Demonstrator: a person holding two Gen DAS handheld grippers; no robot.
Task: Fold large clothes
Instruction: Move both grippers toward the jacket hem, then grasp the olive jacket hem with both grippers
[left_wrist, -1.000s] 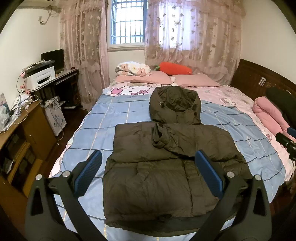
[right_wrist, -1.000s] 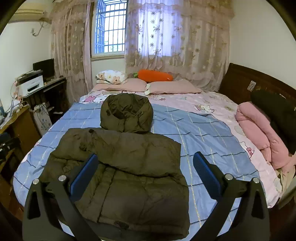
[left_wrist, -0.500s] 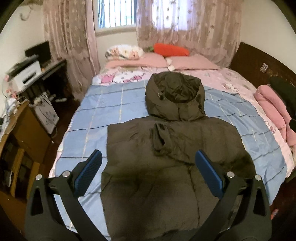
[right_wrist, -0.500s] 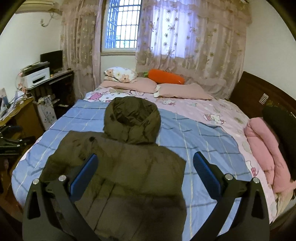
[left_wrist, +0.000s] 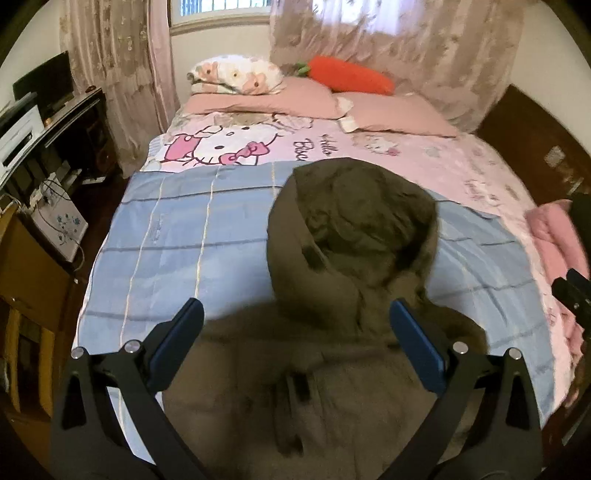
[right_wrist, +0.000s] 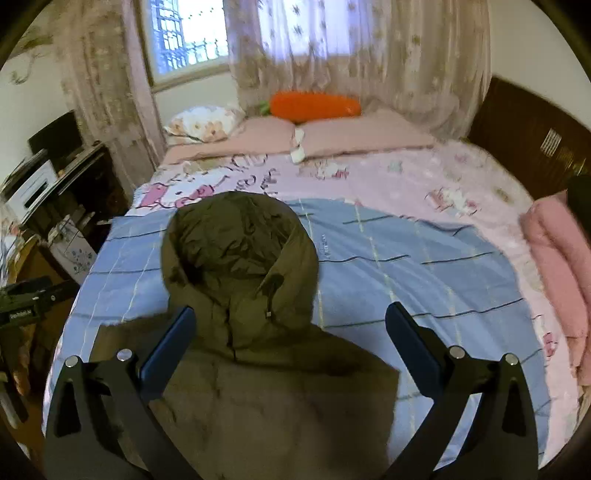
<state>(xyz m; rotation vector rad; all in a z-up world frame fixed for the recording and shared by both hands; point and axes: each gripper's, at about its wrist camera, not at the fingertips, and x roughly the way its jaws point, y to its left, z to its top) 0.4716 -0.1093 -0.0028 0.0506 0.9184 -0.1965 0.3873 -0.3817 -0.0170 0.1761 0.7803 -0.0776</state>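
Note:
An olive-green puffer jacket (left_wrist: 314, 387) lies flat on the blue checked blanket (left_wrist: 177, 240), sleeves folded in over its body. Its hood (left_wrist: 351, 225) points toward the pillows. My left gripper (left_wrist: 295, 321) is open and empty, hovering above the jacket's shoulders just below the hood. In the right wrist view the same jacket (right_wrist: 266, 398) and hood (right_wrist: 236, 247) show, and my right gripper (right_wrist: 288, 321) is open and empty above the collar, its right finger over the blanket (right_wrist: 424, 266).
Pink pillows (left_wrist: 388, 114) and an orange carrot cushion (left_wrist: 351, 75) lie at the head of the bed. A folded pink quilt (right_wrist: 557, 258) sits at the right edge. A desk with a printer (left_wrist: 18, 136) stands left. A dark headboard (right_wrist: 524, 133) runs along the right.
Both grippers have moved forward and lower over the jacket, from its hem up to the shoulders and hood. Both stay open and empty. The jacket has not moved.

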